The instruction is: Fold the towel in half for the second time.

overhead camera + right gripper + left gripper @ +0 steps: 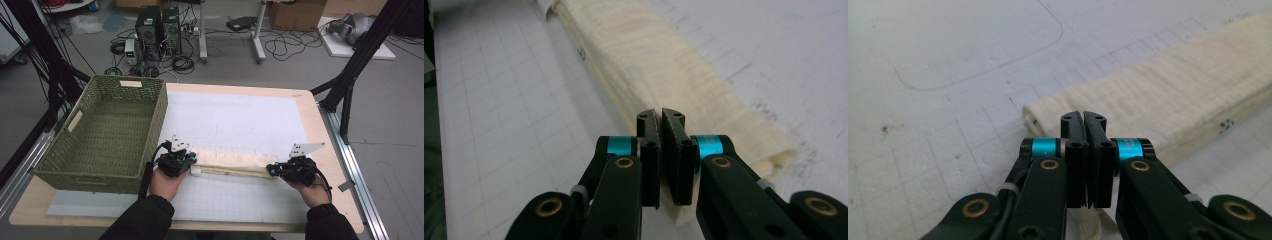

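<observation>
At far left we see an olive-green woven rectangular basket point(107, 132) on the white gridded mat point(235, 200). Beside it, the left gripper point(192, 161) has its 2 jaws clamped on the near edge of a long cream folded cloth point(232, 162) lying flat on the mat. At the cloth's other end, the right gripper point(272, 170) pinches it likewise.

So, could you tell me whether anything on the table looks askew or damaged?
Nothing stands out: the folded cream cloth lies flat on the white mat, pinched at each end by a gripper, and the green basket sits upright.
</observation>
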{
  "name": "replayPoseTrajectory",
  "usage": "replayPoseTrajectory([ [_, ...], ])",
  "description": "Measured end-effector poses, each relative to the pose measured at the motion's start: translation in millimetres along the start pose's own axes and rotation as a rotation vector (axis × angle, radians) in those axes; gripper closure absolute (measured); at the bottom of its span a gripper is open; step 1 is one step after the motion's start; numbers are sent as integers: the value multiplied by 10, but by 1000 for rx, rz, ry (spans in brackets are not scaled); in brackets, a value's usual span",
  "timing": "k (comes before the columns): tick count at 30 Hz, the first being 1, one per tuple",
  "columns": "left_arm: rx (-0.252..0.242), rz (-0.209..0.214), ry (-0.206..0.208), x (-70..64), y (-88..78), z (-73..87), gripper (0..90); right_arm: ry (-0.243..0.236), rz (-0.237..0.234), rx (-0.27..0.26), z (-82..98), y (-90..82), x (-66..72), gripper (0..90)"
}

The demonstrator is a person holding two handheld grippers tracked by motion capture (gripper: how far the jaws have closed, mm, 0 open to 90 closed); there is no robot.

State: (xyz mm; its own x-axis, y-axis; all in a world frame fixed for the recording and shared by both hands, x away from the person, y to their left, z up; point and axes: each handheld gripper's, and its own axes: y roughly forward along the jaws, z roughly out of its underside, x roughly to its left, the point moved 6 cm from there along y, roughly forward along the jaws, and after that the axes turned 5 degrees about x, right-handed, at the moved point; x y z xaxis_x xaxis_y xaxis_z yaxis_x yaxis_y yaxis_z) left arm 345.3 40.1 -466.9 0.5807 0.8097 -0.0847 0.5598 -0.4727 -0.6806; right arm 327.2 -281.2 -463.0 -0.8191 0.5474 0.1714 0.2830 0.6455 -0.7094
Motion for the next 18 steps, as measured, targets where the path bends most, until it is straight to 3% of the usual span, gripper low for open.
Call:
replayPoseTrajectory([
  [4,21,-1,13,-20,56,115,871,4,-12,69,133,112,13,858],
  [6,16,-3,11,-29,49,105,866,6,-15,67,144,124,6,833],
  [8,1,-3,13,-24,17,81,845,22,-30,51,124,104,6,758],
  [11,-37,2,21,-24,-62,16,811,8,-35,4,60,35,34,674],
  [18,-99,23,15,-70,-135,-205,794,31,-20,-110,-182,-107,-26,676],
])
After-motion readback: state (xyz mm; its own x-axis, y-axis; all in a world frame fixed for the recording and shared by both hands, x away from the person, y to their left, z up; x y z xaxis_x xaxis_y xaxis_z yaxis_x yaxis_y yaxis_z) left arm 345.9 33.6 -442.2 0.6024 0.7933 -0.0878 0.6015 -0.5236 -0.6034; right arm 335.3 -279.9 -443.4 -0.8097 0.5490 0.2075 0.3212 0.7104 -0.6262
